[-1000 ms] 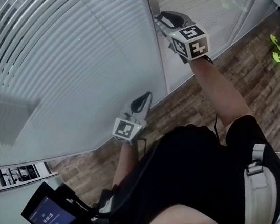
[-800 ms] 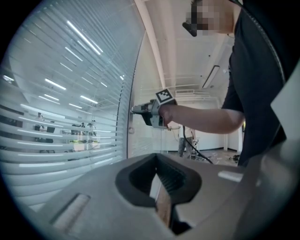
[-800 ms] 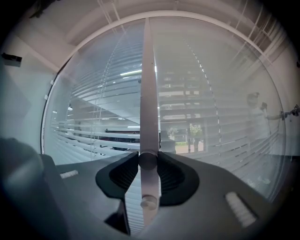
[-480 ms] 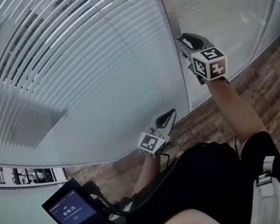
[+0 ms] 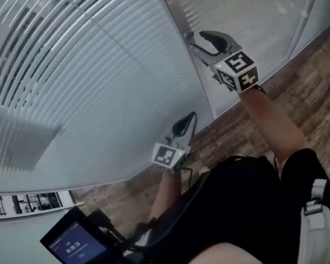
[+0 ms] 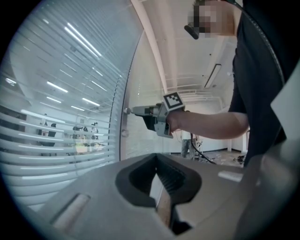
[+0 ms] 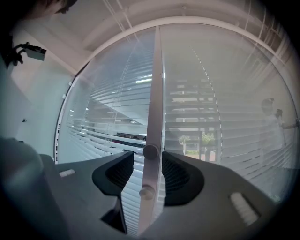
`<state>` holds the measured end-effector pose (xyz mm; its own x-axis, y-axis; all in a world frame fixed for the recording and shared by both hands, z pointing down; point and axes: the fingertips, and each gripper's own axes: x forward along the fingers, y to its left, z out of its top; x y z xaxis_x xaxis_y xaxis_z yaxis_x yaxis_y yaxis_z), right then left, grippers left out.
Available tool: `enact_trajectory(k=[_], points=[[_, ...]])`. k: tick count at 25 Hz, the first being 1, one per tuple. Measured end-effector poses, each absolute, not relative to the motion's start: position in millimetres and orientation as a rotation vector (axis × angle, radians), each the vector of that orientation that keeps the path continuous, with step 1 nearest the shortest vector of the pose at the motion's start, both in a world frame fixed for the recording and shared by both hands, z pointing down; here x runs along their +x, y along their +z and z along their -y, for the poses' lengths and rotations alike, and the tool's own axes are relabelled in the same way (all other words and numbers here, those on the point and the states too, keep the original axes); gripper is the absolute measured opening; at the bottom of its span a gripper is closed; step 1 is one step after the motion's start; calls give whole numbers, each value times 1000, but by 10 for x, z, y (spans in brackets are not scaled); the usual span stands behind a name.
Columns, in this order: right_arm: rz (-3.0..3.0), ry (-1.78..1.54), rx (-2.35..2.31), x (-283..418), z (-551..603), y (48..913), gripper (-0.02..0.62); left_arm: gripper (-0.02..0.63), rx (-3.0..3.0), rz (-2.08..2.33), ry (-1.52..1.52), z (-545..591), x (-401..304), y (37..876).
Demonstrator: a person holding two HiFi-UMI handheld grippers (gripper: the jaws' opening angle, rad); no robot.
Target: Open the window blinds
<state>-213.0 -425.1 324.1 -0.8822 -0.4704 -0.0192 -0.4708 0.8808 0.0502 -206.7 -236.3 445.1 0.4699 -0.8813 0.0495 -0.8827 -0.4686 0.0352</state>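
your right gripper [image 7: 149, 159] just opened, knob [image 7: 150, 151] between jaws; left gripper [image 6: 157, 161] closed, empty. back out crooked, you snag knob.

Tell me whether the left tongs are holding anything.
No, the left tongs are closed together with nothing between them.

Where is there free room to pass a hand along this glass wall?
Free: the blind-backed glass left of the metal post, and the floor strip between glass and person. Crowded: the post's knobs, straddled by the right gripper, whose jaws have just been opening.
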Motion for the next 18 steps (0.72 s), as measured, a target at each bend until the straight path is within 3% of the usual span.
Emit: enact_trajectory(k=[4,11,18], points=[[-3052,135,-679,-2001,3978,3337,176,3,2665,1576,33,2373,-2023,4446],[-2972,99,-550,-965,4009,3515,6,3,2722,1550,42,2847,-1295,4572],[-2966,177,-510,-539,3848,3559,6,3,2813,1454,89,2908,-895,4475]])
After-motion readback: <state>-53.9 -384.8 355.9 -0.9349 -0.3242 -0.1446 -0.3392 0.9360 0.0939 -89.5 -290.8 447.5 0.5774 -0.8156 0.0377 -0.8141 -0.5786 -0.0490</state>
